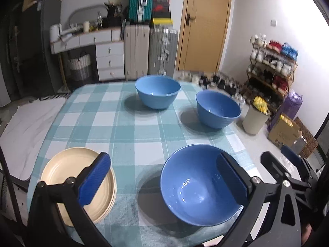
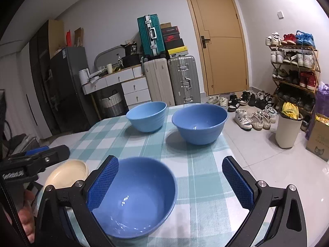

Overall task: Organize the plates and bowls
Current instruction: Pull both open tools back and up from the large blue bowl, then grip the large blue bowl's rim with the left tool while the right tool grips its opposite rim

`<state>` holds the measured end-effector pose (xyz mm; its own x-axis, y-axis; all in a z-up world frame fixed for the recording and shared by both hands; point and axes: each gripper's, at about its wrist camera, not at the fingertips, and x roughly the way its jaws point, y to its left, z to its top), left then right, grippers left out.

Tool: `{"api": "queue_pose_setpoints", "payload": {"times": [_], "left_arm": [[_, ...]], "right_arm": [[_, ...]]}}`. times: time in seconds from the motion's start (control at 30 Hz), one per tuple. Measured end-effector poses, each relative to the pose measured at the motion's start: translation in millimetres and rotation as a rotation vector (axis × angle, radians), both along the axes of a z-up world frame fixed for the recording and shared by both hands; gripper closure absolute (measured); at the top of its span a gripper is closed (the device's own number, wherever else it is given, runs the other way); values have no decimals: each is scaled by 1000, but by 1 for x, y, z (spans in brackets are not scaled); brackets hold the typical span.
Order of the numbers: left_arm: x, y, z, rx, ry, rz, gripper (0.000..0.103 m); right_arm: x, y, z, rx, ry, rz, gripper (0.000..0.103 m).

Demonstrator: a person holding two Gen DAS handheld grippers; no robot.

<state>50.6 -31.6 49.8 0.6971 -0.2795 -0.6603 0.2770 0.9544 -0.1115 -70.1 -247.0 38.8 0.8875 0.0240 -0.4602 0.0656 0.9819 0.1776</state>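
**Both grippers wait above the near bowl**

Checked cloth in teal and white covers the table (image 1: 127, 127), and behind it stand suitcases, a yellow door and a shoe rack. I take the near blue bowl (image 1: 197, 187) as the landmark. Beyond it, at the far side of the table, stand two other blue bowls: the far left bowl (image 1: 158, 92) and the far right bowl (image 1: 218, 109), apart from each other. To the left of the near bowl, not touching it, lies the cream plate stack (image 1: 80, 183); at least two rims show at its edge.

The left gripper (image 1: 162, 182) hangs above the table with its jaws wide and nothing between them; one finger is over the plates, the other over the near bowl. The right gripper (image 2: 169, 185) is also spread wide and holds nothing, its left pad (image 2: 102, 185) above the rim of the near bowl.

My judgement is that the step in hand is to take one bowl and nest it into another. To do it well, a gripper should probably pinch the bowl wall, one pad inside and one outside, and close firmly.

The bowls look like smooth, glossy plastic or melamine, deep and round, with faint ridges on the outside, so they may slip. The plates look matte and shallow. The pads are blue and ribbed, which should help the grip.
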Motion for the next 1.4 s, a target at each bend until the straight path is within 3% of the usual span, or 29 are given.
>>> {"api": "queue_pose_setpoints", "payload": {"times": [0.17,0.27,0.37,0.57,0.77,0.97,1.13,1.3,1.4], "left_arm": [[44,-20,12,19,94,-37,0],[76,-43,8,135,142,-71,0],[110,-64,0,155,218,-122,0],[176,-94,-24,4,458,-154,0],[218,-138,-48,-14,595,-165,0],[244,-169,-68,30,651,-146,2],[256,-186,-77,61,651,-168,3],[263,-191,-86,32,661,-173,15],[266,-194,-89,19,667,-183,32]], "right_arm": [[22,-18,15,12,48,12,1],[42,-31,22,-2,97,-8,1],[65,-50,22,-9,135,-17,1],[113,-99,10,55,207,-62,1],[173,-149,0,190,296,-57,1],[226,-172,-12,148,399,-82,1],[263,-195,-32,234,468,-117,1],[290,-206,-54,300,519,-92,1],[301,-205,-60,303,538,-86,1]]}}
